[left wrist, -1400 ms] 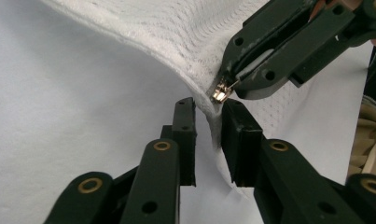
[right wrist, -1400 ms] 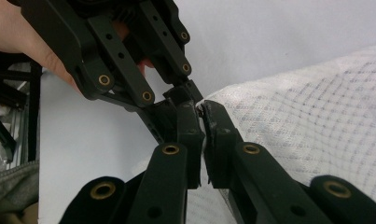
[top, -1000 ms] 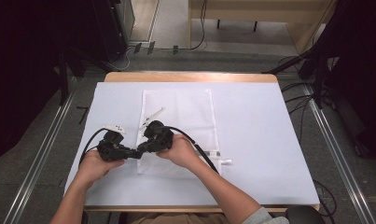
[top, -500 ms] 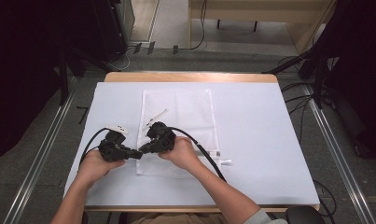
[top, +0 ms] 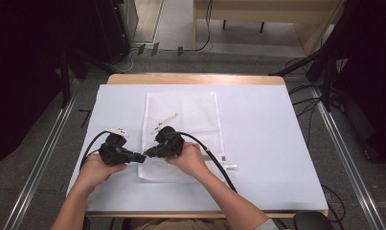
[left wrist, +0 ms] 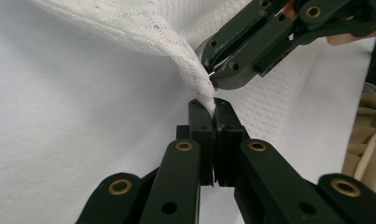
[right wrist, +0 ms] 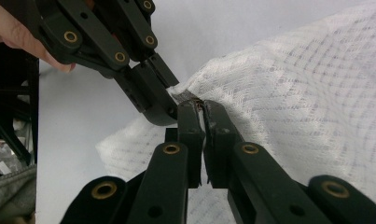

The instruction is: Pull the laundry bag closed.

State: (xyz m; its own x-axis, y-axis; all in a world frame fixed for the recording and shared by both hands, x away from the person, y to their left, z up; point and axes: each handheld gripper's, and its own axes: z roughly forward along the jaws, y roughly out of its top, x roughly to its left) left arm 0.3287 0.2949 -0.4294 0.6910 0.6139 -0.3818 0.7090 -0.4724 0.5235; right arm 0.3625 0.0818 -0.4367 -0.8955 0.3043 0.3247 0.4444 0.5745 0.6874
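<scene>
**A:** Since a moment ago, what's changed?

**B:** Hardly anything. My left gripper (top: 141, 157) has held its place at the near left corner of the white mesh bag (top: 183, 122), and my right gripper (top: 146, 154) has only edged in beside it. Both sets of fingers have settled fully shut.

**A:** Shut on what?

**B:** On the left, my fingers (left wrist: 221, 122) pinch the bag's corner edge, and the mesh rises from them in a taut fold. On the right, my fingers (right wrist: 190, 122) clamp a small metal piece at that same edge, most likely the zipper pull, though it's too small to be sure.

**A:** Where does the bag lie from you?

**B:** Flat on the desk (top: 257, 129), its long axis running away from me. It spreads to the right of both tips, which nearly touch. My left hand (top: 97, 167) points right; my right hand (top: 188, 160) points left, wrist crossing the bag's near end. I judge the next pull must travel along that edge.
</scene>
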